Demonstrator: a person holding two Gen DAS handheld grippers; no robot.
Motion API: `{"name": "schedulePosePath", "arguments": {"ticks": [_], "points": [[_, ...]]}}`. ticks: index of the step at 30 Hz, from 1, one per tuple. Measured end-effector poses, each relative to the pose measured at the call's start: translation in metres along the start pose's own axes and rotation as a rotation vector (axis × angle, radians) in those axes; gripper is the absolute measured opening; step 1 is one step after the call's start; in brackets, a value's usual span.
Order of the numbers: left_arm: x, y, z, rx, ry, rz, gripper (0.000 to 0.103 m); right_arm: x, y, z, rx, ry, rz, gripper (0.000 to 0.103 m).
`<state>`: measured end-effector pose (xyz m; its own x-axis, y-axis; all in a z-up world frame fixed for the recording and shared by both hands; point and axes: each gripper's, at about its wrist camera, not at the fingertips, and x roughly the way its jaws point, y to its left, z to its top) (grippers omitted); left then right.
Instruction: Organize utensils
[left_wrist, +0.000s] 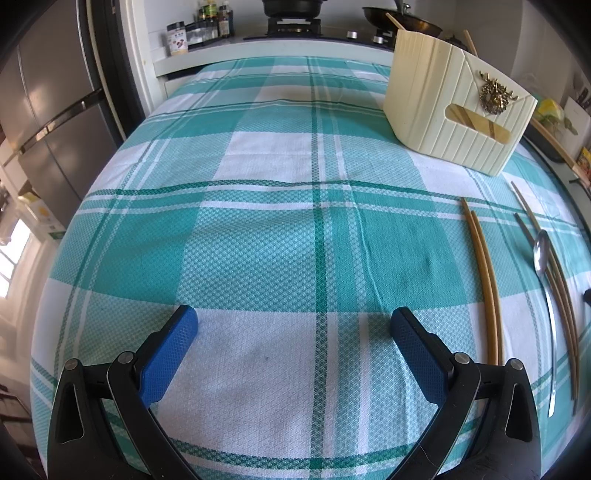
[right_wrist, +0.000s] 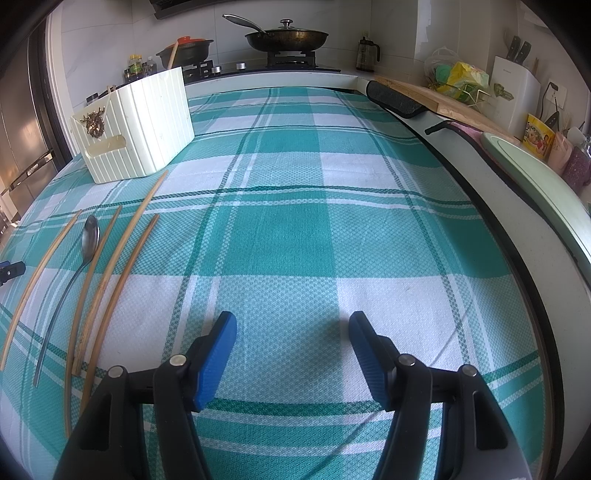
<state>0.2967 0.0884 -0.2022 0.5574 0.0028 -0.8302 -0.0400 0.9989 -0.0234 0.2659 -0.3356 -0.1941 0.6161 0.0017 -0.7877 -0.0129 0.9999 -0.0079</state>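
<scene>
Left claw (left_wrist: 293, 321) agape, right claw (right_wrist: 293, 326) agape, both angled downward

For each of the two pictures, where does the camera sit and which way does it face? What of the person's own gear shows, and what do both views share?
Left wrist view: sits on the left gripper, looks down and forward over the checked cloth toward the stove; its open blue fingers show, utensils at right.
Right wrist view: sits on the right gripper, faces likewise; its open fingers show, utensils at left.
Shared: cream box, spoon, chopsticks.
</scene>
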Motion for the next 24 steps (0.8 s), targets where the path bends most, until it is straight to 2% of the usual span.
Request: {"name": "schedulePosePath", "arguments": {"ticks": [21, 24], "points": [[0.0008, 0.0010, 0.0017, -0.004, 0.002, 0.006, 0.103, 0.0003, -0.0002, -0.0003, -0.004, 0.000, -0.005, 0.065], [-0.0004, -0.0013, 0.0027, 0.016, 0.026, -0.001, 0.103, 0.0004, 0.0000, -0.0004, -0.003, 0.000, -0.004, 0.065]]}}
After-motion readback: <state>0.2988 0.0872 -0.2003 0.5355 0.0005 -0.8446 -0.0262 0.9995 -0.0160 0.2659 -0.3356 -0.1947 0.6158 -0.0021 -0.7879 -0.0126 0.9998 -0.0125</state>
